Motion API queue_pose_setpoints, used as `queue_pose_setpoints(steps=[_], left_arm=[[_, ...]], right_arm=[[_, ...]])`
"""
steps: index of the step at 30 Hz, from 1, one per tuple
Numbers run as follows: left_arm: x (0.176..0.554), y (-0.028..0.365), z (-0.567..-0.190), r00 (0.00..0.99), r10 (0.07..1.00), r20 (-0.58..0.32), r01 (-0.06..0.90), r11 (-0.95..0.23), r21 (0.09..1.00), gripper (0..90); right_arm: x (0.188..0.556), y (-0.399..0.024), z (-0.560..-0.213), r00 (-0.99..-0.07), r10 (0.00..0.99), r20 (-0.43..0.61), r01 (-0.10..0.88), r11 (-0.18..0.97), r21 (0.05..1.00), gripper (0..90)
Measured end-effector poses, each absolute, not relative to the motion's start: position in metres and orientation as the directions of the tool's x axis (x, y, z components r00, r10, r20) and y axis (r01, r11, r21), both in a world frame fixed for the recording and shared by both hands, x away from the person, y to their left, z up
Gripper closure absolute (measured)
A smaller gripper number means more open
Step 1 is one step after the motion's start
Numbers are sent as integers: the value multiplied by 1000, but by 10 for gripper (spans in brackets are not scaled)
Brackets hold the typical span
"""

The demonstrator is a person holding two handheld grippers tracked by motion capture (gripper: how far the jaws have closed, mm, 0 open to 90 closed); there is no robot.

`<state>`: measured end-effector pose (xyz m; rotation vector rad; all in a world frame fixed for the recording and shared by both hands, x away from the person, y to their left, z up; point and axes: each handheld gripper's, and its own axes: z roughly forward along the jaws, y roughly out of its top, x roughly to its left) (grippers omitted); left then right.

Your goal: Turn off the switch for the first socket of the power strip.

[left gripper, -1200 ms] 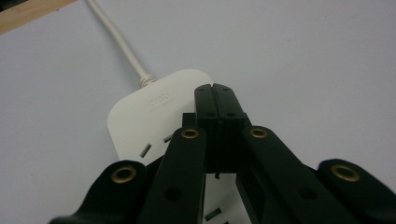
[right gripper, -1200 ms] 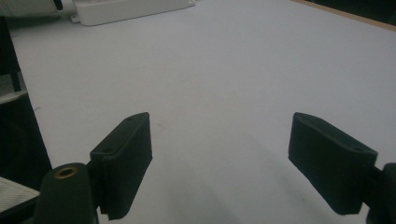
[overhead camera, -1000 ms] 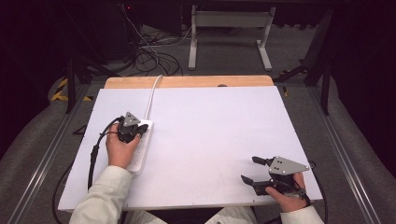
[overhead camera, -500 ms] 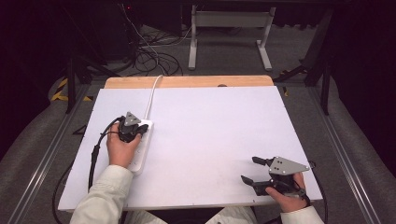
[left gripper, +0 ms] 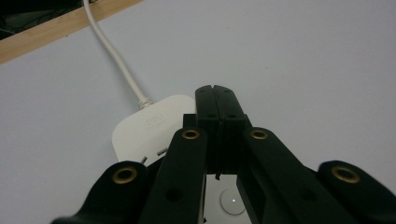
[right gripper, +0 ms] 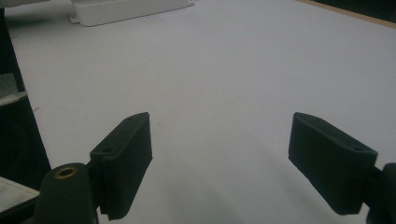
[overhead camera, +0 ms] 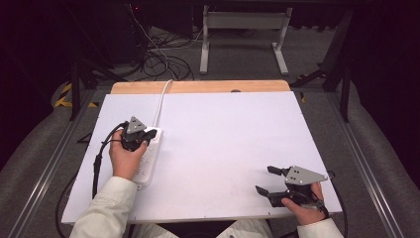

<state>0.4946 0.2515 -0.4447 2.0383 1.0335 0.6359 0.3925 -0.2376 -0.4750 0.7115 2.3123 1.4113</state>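
Note:
A white power strip (overhead camera: 148,158) lies at the left of the white table, its white cable (overhead camera: 161,101) running off the far edge. My left gripper (overhead camera: 147,135) hovers over the strip's far end, jaws pressed together with nothing between them. In the left gripper view the shut gripper (left gripper: 215,93) points past the strip's rounded end (left gripper: 152,123), and a round button (left gripper: 232,201) shows below the jaws. My right gripper (overhead camera: 264,179) rests near the front right edge, open and empty. The right gripper view shows its gripper (right gripper: 219,158) spread wide over bare tabletop, with the power strip (right gripper: 126,9) far off.
The white table top (overhead camera: 233,134) has a wooden strip (overhead camera: 198,87) along its far edge. Behind it stand a metal frame (overhead camera: 242,29) and loose cables (overhead camera: 158,54) on the floor. A black cable (overhead camera: 96,163) trails from the left gripper off the left side.

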Motion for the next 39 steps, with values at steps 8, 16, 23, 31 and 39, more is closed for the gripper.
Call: queue_pose_setpoints(steps=[8,16,23,31,39], left_arm=[[491,257,-440,547,833,86,457,-383,803,900],[487,258,-434,550,833,65,446,-358,820,900],[480,260,-423,563,825,53,425,-344,837,679],[468,257,-410,594,804,25,403,-325,856,473],[454,253,-400,626,779,-1,372,-298,879,354]], right_arm=[[392,-238,-475,-817,576,-25,239,378,894,219],[392,-239,-475,-816,578,-28,238,380,894,218],[391,-240,-475,-816,577,-30,236,381,894,217],[391,-239,-474,-815,578,-30,238,382,893,215],[391,-240,-474,-815,579,-25,239,375,896,212]])
